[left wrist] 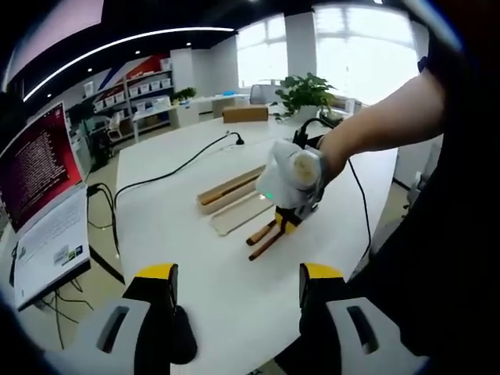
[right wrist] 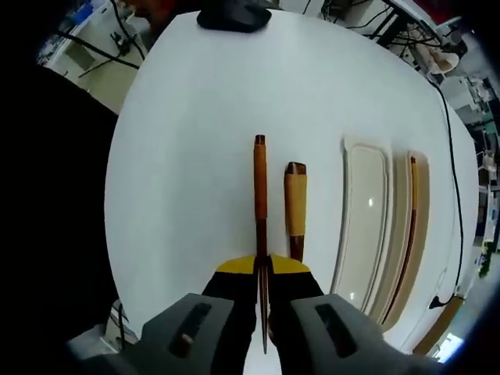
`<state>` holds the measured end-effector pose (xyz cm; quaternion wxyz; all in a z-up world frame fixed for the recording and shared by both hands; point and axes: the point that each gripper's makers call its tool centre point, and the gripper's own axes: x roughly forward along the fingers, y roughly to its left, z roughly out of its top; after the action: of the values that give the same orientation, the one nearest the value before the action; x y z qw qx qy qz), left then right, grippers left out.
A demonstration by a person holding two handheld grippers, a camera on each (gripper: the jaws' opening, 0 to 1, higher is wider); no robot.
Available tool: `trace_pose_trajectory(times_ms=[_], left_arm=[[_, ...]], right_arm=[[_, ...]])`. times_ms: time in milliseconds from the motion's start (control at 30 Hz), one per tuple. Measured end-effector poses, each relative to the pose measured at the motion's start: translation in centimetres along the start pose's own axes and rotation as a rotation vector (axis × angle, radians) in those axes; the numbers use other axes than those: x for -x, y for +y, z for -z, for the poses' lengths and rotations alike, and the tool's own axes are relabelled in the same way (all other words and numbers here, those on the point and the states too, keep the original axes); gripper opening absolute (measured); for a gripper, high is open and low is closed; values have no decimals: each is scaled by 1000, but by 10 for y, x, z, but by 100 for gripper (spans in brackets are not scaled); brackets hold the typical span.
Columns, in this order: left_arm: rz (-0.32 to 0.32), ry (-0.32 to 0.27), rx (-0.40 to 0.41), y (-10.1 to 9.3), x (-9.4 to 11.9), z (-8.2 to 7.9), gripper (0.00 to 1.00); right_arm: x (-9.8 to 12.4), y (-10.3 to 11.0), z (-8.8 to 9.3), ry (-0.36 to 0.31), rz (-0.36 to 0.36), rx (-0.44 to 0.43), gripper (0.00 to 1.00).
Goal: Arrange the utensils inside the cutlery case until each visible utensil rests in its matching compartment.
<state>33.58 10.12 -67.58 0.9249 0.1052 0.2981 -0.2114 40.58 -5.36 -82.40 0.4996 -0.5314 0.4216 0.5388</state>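
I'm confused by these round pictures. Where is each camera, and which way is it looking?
Left gripper view: rides the open left gripper, looking across the white table at the right gripper; the person's arm shows.
Right gripper view: rides the right gripper, looking down at a wooden utensil it pinches.
Shared: the cutlery case.

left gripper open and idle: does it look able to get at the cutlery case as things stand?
Probably yes. The left gripper is open with bare table between it and the cutlery case; the right gripper, shut on a utensil, sits beside that path.
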Motion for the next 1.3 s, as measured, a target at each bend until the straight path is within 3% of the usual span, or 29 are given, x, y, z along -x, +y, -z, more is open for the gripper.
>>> trace_pose_trajectory(times_ms=[300, 367, 500, 633, 833, 967, 1300], left_arm=[[-6, -5, 36, -5, 5, 13, 64], [8, -22, 62, -9, 3, 10, 65], [18, -12, 14, -12, -4, 4, 64], [11, -52, 13, -13, -2, -10, 64], [-4, -40, 21, -5, -4, -2, 63], [-10, -34, 25, -3, -3, -1, 63], [-7, -25, 19, -6, -6, -1, 63]], right_arm=[[0, 1, 1, -19, 40, -1, 0], [1, 0, 1, -39, 50, -13, 0], [1, 0, 0, -59, 52, -30, 0], [1, 1, 0, -81, 88, -42, 0], [2, 2, -1, -117, 198, 18, 0], [3, -1, 0, -145, 207, -39, 0], [4, 0, 1, -240, 219, -12, 0]])
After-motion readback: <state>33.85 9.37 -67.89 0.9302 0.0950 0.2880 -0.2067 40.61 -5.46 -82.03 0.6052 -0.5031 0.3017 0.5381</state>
